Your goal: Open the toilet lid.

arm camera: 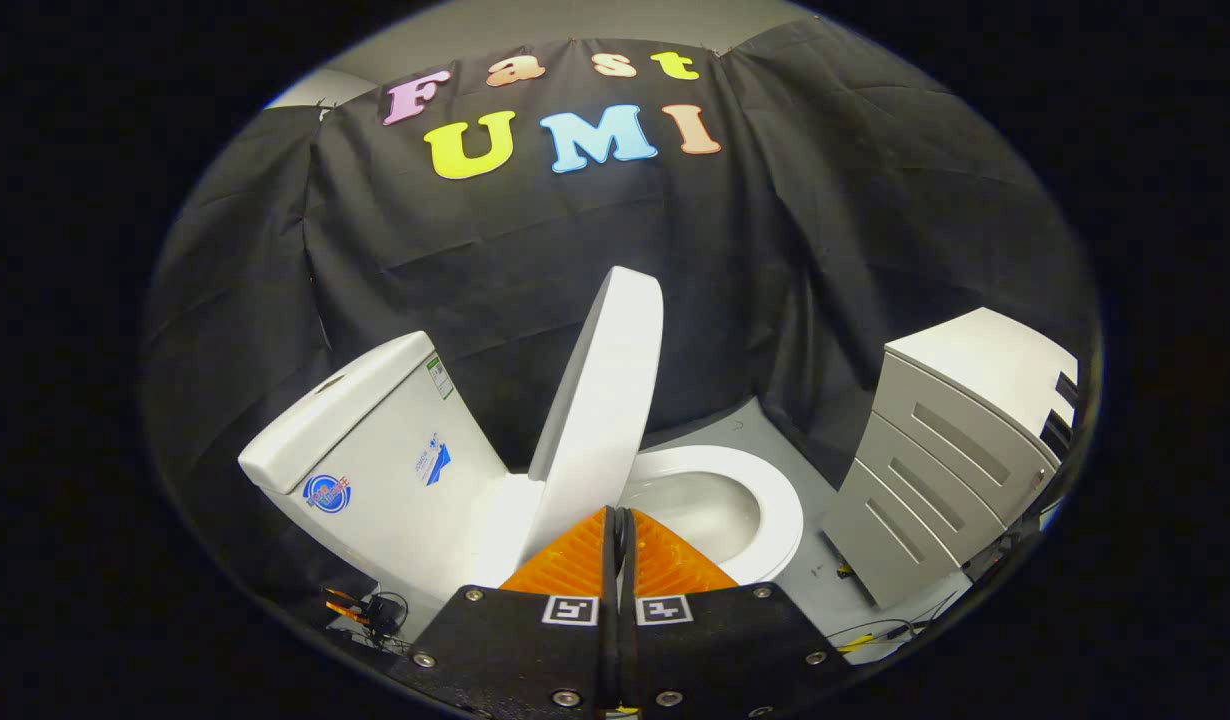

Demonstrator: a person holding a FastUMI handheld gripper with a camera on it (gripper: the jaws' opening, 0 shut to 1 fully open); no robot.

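The gripper (616, 512) is nearest, its two orange fingers (565, 565) pressed flat together with nothing between them, tips at the lower edge of the toilet lid (600, 400). The lid stands raised, tilted up on its hinge, with the open white seat (770, 500) and bowl just to its right and the tank (375, 440) to its left. Farther right, apart from the toilet, a grey drawer cabinet (950, 450) stands on the grey floor (715, 425) against the black cloth wall (535, 240).

Black tool (617, 515), orange ribbed fingers (565, 570), square markers, silver screws
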